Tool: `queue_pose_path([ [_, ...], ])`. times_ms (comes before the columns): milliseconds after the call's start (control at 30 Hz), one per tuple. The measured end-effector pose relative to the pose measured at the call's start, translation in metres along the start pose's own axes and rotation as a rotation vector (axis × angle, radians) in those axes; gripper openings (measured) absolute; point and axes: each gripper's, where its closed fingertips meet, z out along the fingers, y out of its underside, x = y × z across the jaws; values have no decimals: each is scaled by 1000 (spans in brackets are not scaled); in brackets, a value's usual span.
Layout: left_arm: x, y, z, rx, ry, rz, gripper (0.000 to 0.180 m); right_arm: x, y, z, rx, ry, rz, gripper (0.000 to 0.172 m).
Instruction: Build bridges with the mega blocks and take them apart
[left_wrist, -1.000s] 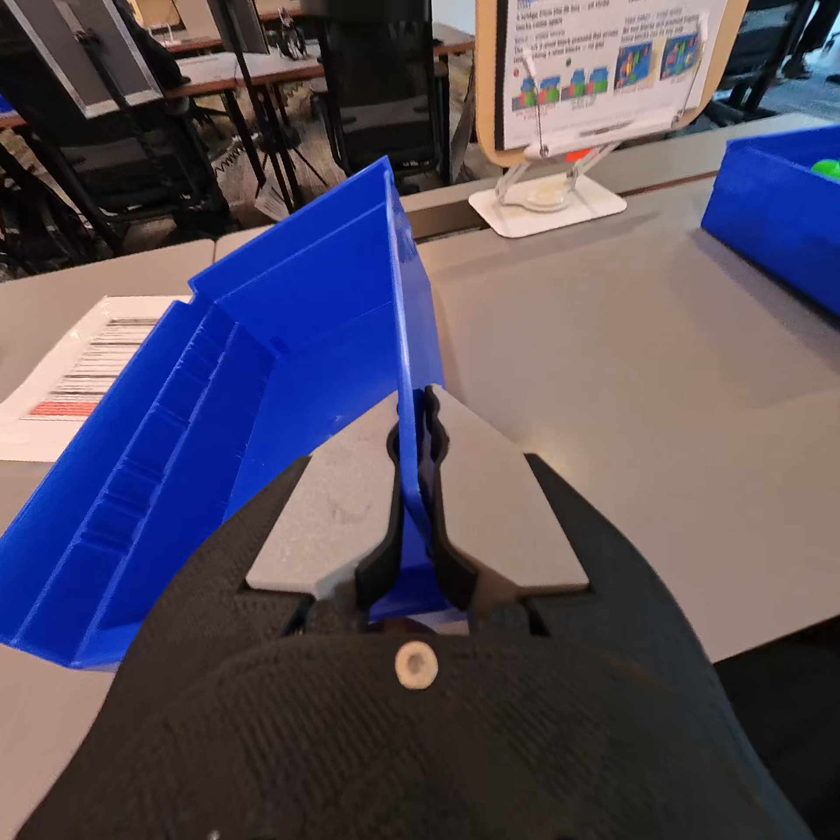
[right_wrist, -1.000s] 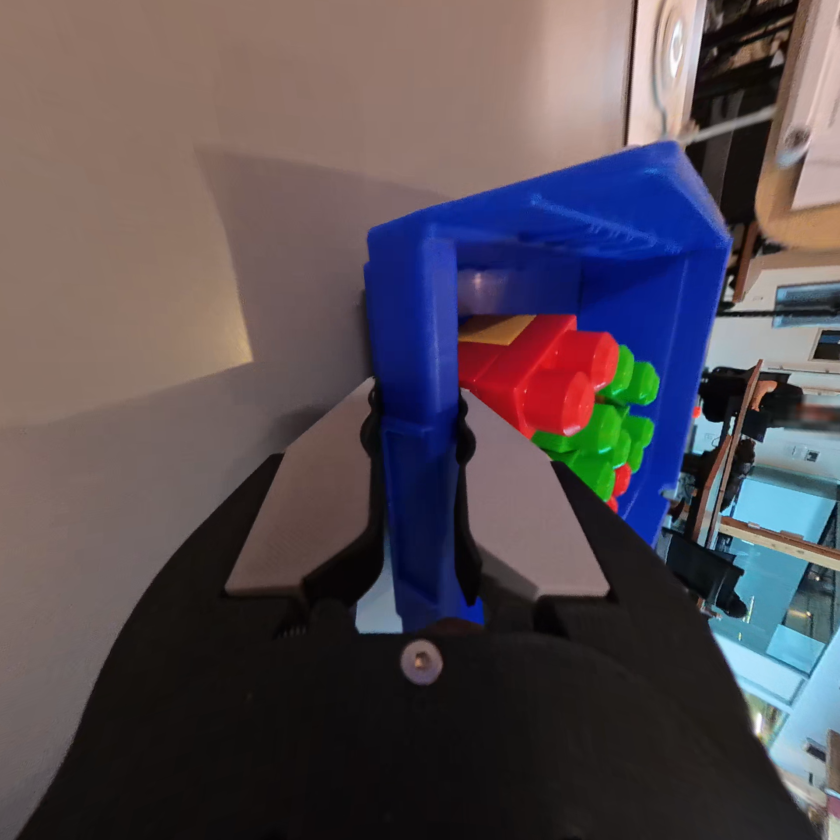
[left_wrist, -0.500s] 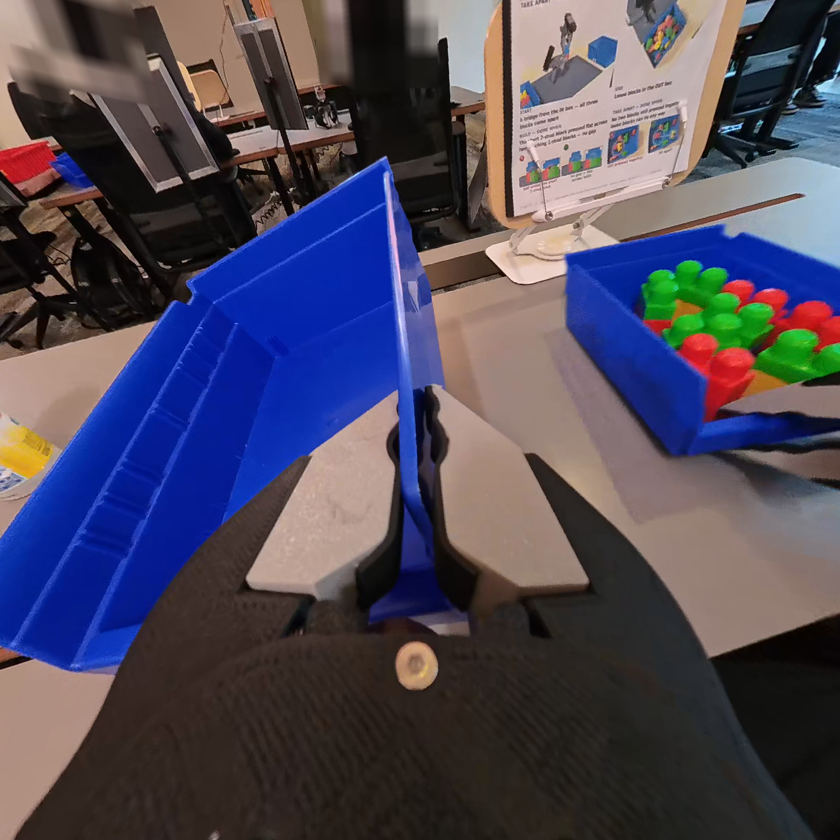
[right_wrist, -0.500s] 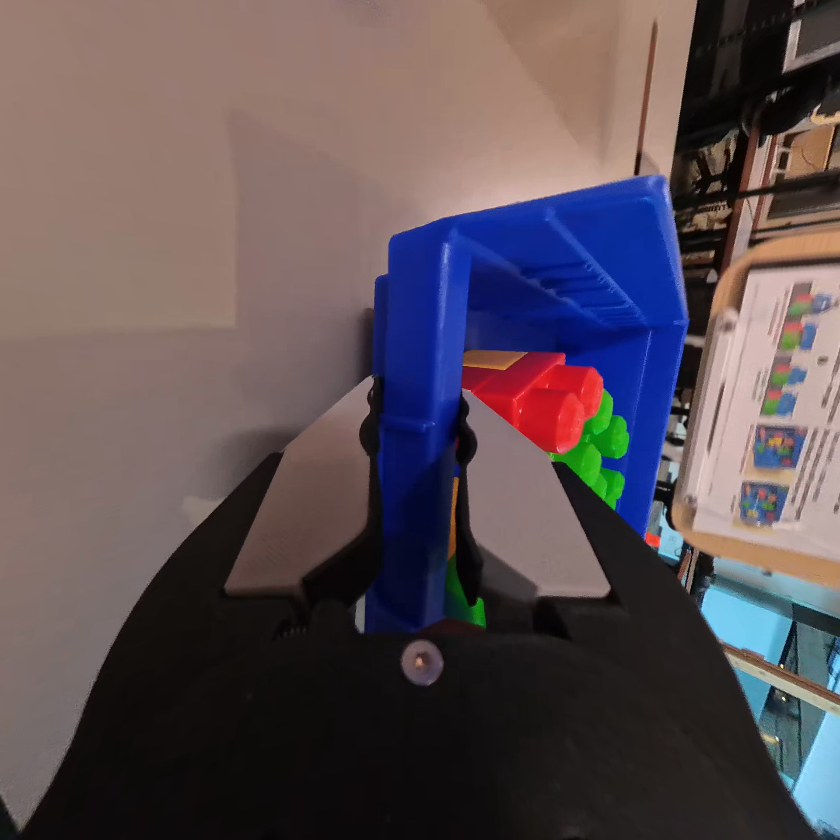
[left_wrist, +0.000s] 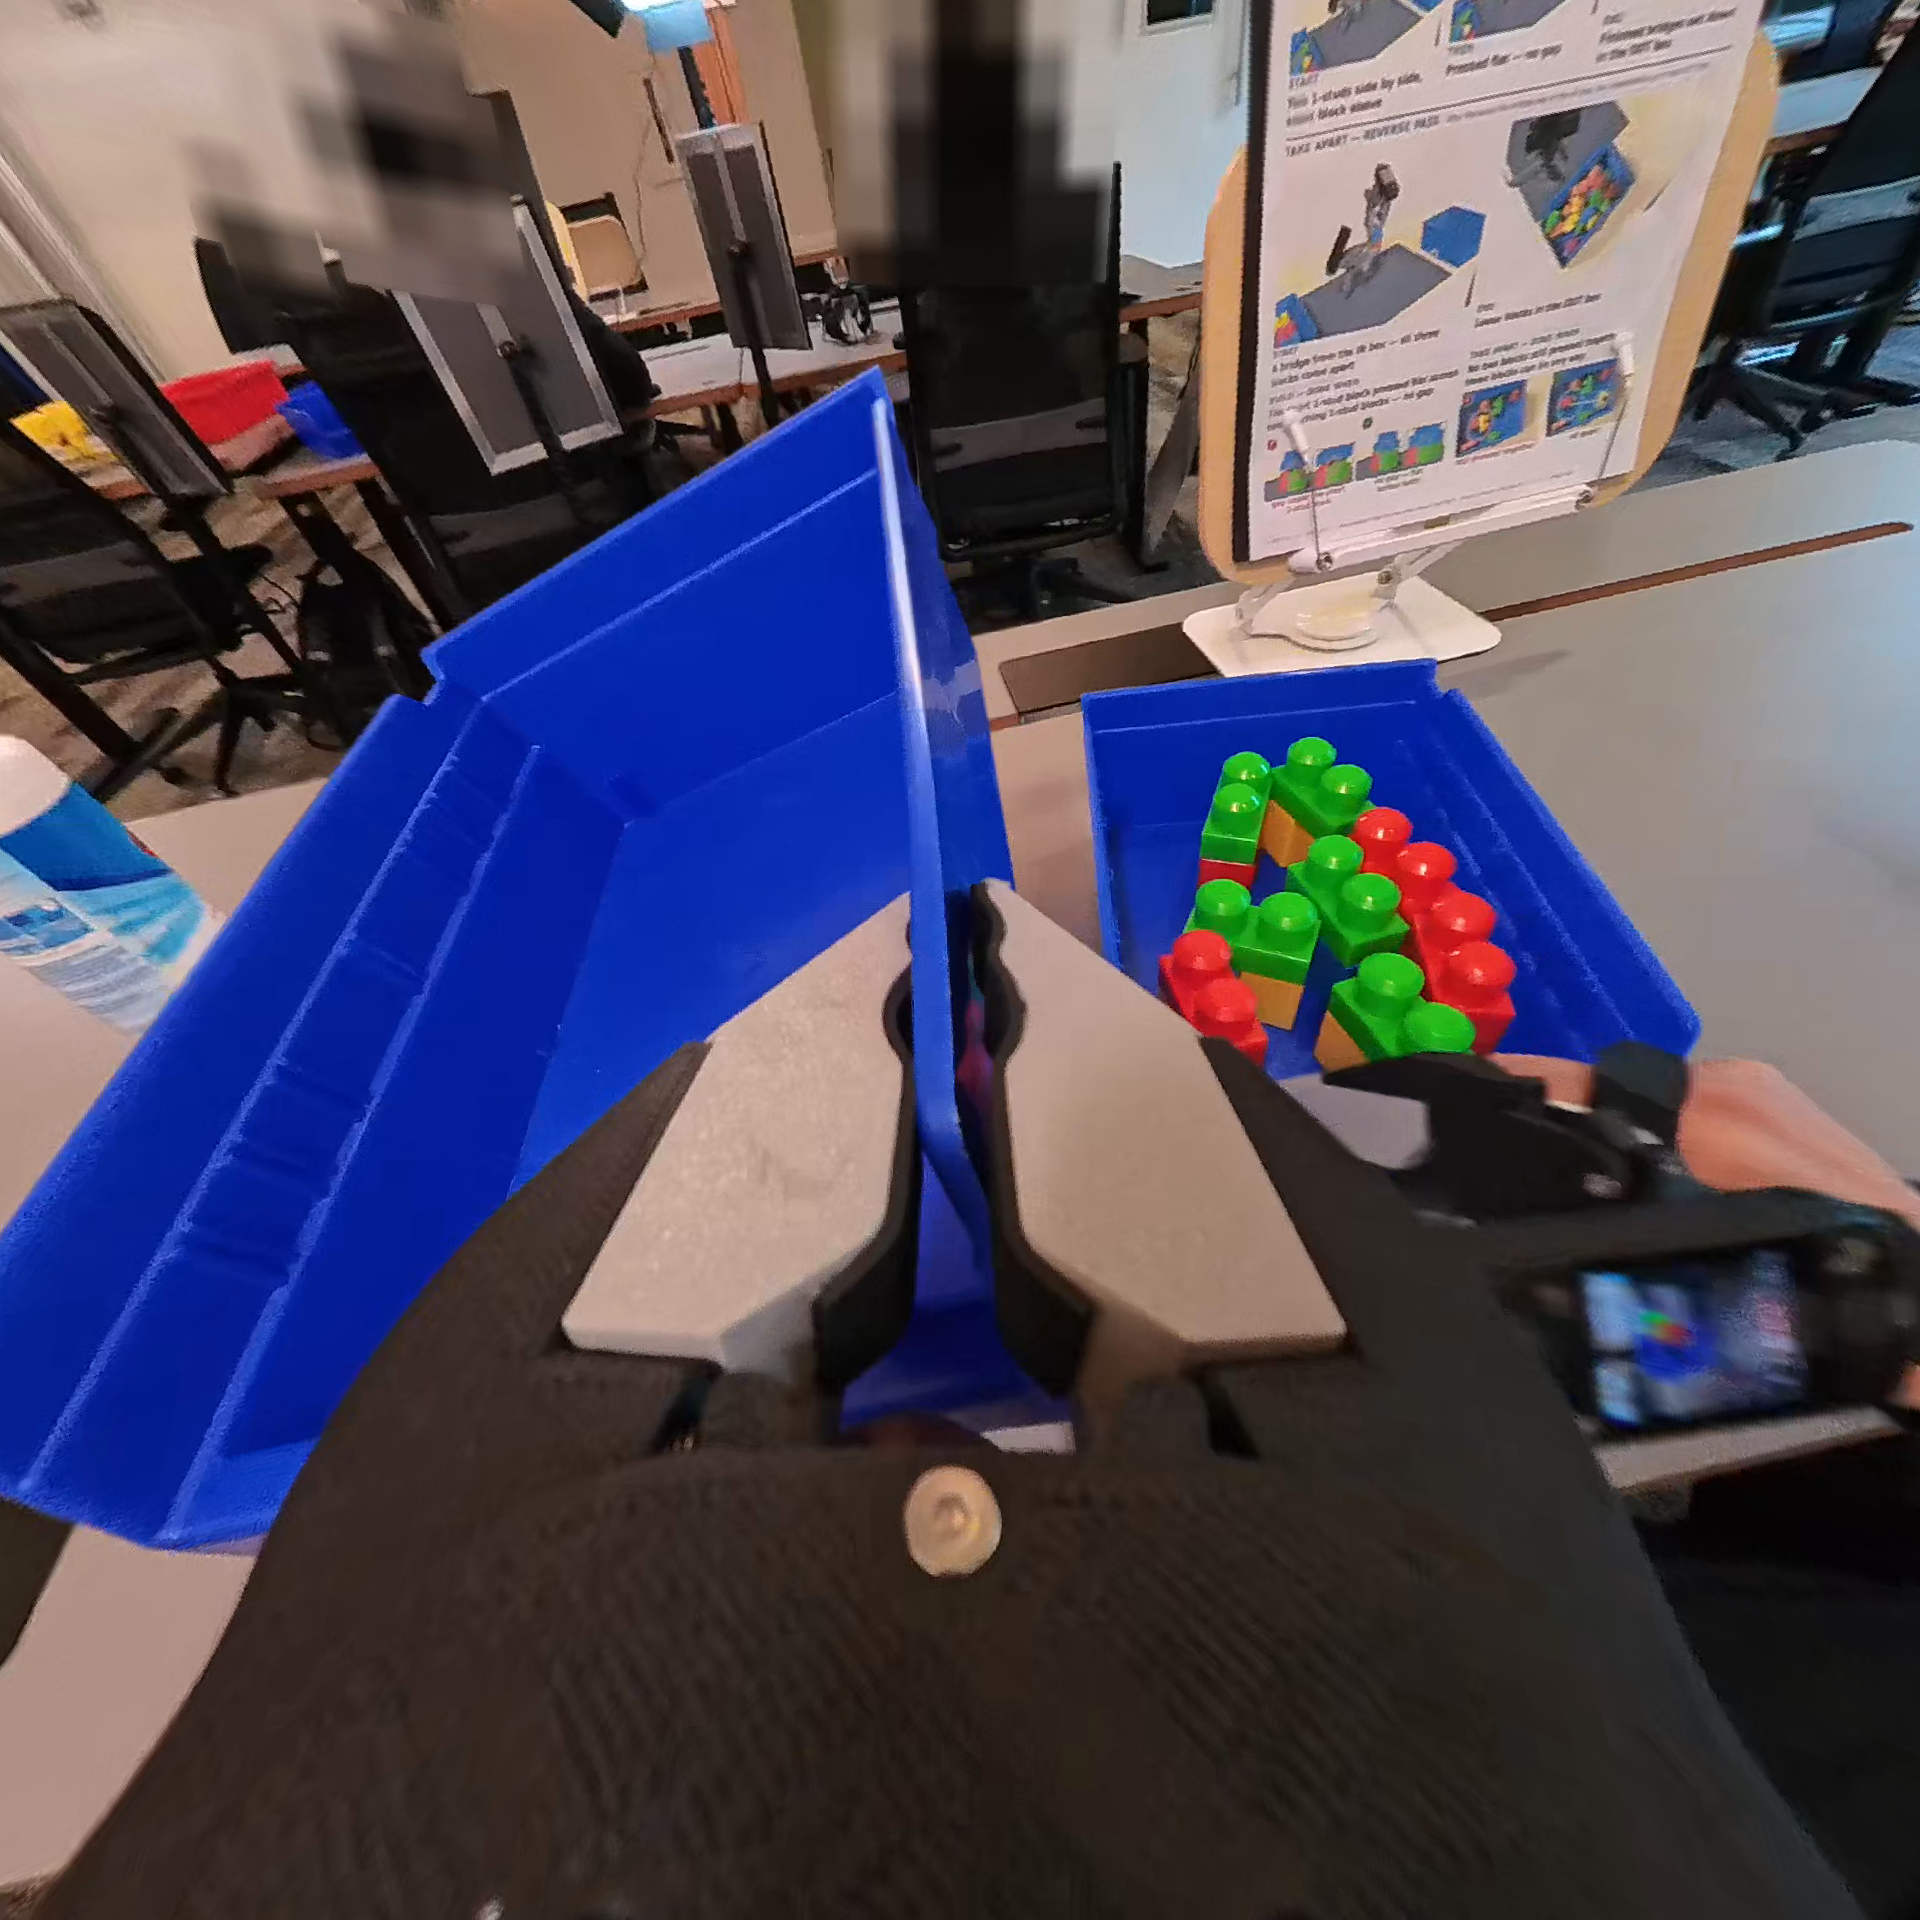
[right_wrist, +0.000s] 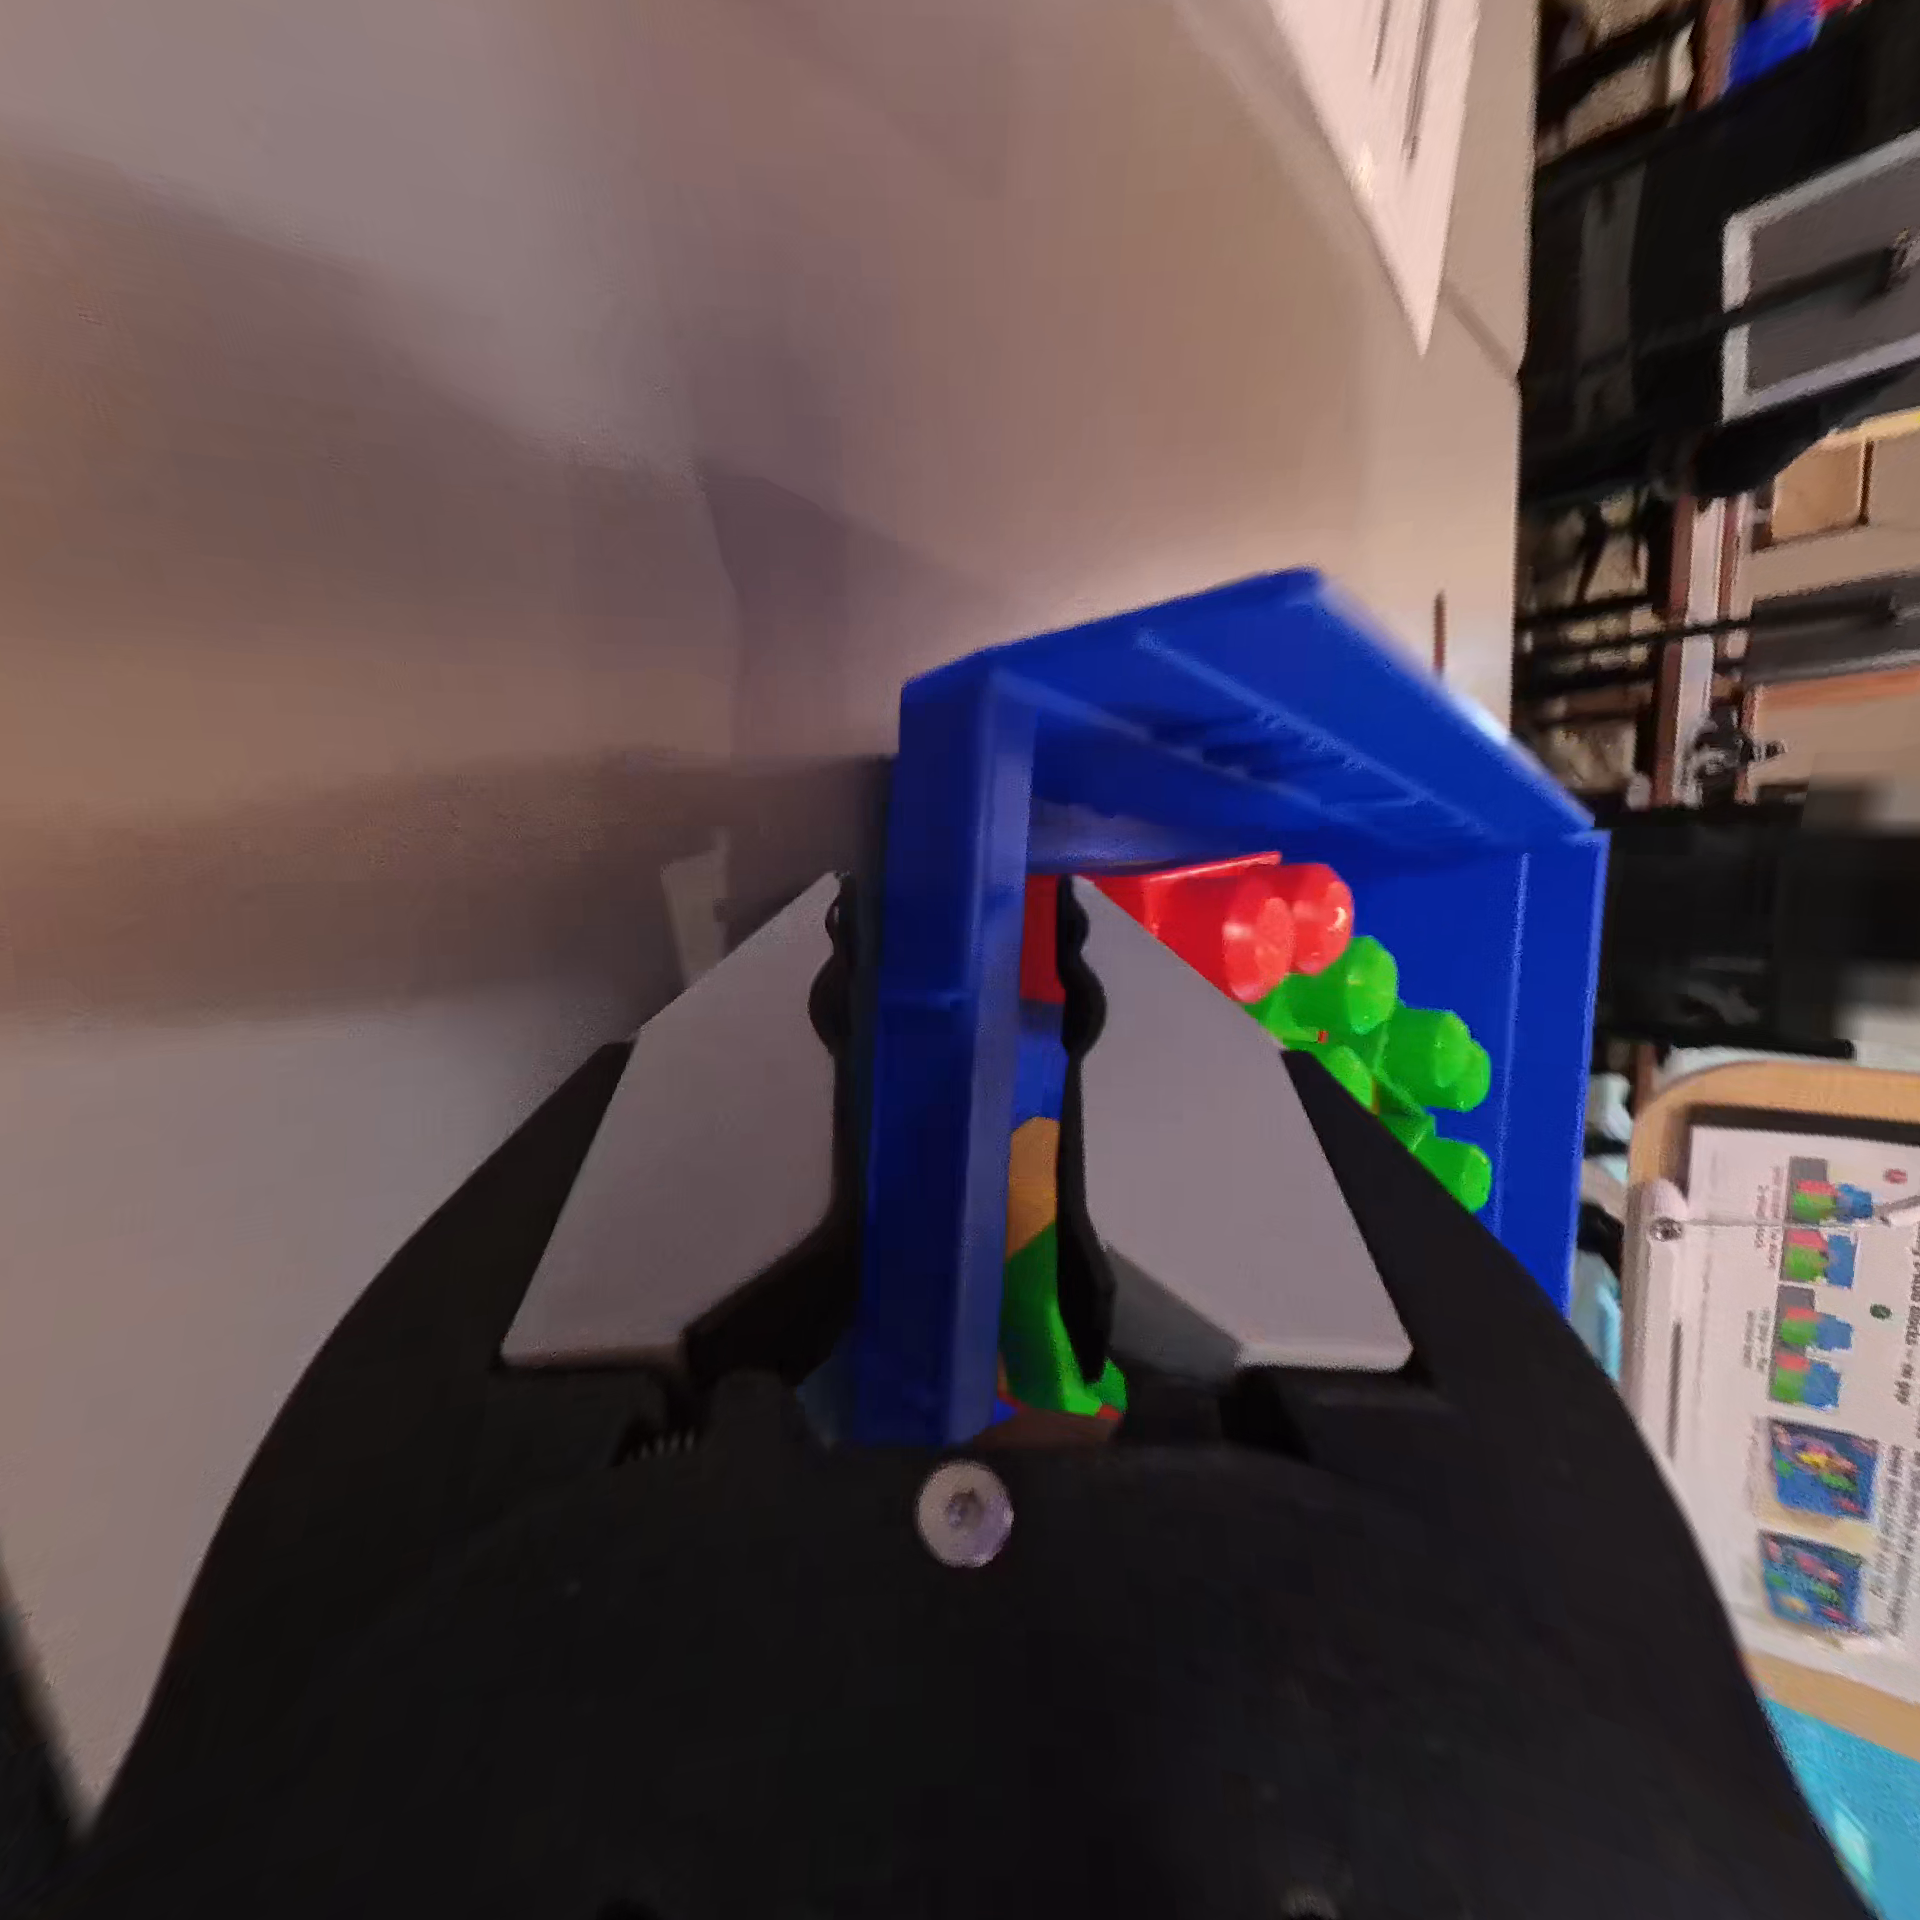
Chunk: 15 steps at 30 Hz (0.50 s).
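Observation:
My left gripper is shut on the side wall of an empty blue bin and holds it tilted above the table. A second blue bin stands on the table just to its right, filled with red, green and orange mega blocks. My right gripper is at that bin's near wall. In the right wrist view the right gripper straddles this wall with its jaws apart. A gap shows between the inner pad and the wall. Red blocks and green blocks lie just beyond.
An instruction board on a white stand stands at the back of the grey table. A white and blue bottle is at the far left. Office chairs and desks stand behind the table. My right fingertips sit around 25 cm from my left ones.
The bin of blocks has come in beside the empty bin and settled flat on the table. My right jaws have spread off its wall. My left gripper keeps its hold on the empty bin.

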Motion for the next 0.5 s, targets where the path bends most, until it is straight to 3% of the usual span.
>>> queue_pose_path([
  [100, 17, -17, -5, 43, 9, 28, 3, -4, -9, -61, 162, -68, 45, 33],
  [200, 56, -41, -8, 92, 68, 63, 3, 11, 22, -131, 325, -90, 138, 13],
  [400, 187, -82, 9, 148, 290, 158, 2, 81, 179, -231, 460, -84, 596, 9],
  [500, 270, -91, 26, 163, 432, 162, 2, 106, 267, -261, 425, -29, 791, 15],
])
